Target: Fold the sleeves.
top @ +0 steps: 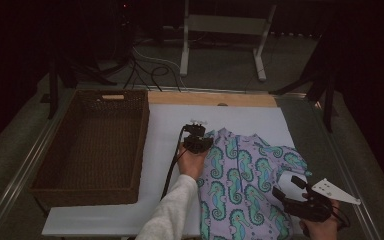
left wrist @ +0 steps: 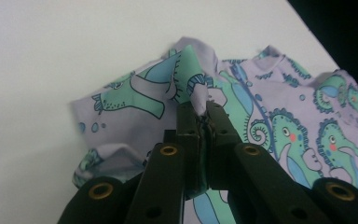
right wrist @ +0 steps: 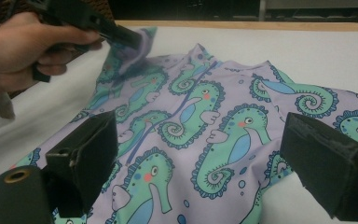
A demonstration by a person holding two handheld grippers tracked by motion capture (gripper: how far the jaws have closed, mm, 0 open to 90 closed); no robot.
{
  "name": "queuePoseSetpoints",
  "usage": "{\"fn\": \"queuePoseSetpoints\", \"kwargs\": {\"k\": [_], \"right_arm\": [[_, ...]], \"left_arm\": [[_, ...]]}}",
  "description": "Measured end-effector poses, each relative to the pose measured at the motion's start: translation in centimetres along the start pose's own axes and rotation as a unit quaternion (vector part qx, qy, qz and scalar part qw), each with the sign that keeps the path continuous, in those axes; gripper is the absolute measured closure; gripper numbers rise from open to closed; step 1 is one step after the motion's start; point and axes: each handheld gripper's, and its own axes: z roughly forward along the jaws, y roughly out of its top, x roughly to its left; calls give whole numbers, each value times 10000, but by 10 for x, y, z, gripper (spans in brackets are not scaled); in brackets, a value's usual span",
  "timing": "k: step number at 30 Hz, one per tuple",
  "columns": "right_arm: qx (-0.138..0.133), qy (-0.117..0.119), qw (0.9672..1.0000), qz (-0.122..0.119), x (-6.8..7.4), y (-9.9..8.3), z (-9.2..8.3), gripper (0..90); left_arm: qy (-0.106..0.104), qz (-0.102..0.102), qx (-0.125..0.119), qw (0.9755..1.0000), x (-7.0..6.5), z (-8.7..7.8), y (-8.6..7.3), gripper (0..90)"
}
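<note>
Folding seemed the step: the left hand-held gripper pinched the garment's far-left sleeve, the right hand-held gripper stood spread; next, carrying that sleeve inward.

The left gripper is black, with two flat jaws and arms studded with brass-ringed holes; a black cable trails from its body along the forearm; small pale knobs sit on its top; the left hand comes out of a white knitted sleeve; the right gripper is black too, with thick, square, rough-faced pads; a grey three-cornered plate with small holes rides on top of it; the right hand is bare.
</note>
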Motion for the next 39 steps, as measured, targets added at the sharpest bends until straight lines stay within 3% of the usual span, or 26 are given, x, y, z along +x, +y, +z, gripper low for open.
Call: {"fn": "queuePoseSetpoints", "kwargs": {"k": [8, 10, 15, 18, 21, 29, 33, 39], "right_arm": [[1, 9, 10000, 8, -1, 0, -1, 111], [-2, 11, 10000, 10, -1, 0, -1, 111], [-3, 20, 10000, 23, -1, 0, -1, 111], [-3, 7, 10000, 49, -1, 0, -1, 110], [6, 32, 10000, 32, -1, 0, -1, 111], [17, 29, 10000, 11, 0, 0, 0, 111], [16, 23, 10000, 12, 0, 0, 0, 111], [15, 26, 10000, 9, 0, 0, 0, 111]], "left_arm": [[-13, 30, 248, 9997, -3, 23, -2, 863], [-151, 11, 319, 9994, -1, 28, -3, 847], [-579, 150, 310, 9977, 3, 30, -5, 497], [-644, 325, 154, 9973, 4, 22, -3, 294], [-642, 435, -50, 9970, 7, 11, -2, 198], [-447, 168, -267, 9985, 33, -8, -2, 161], [-355, 66, -211, 9991, 46, -11, -8, 162], [-200, -71, 29, 9998, 57, -1, -20, 194]]}}
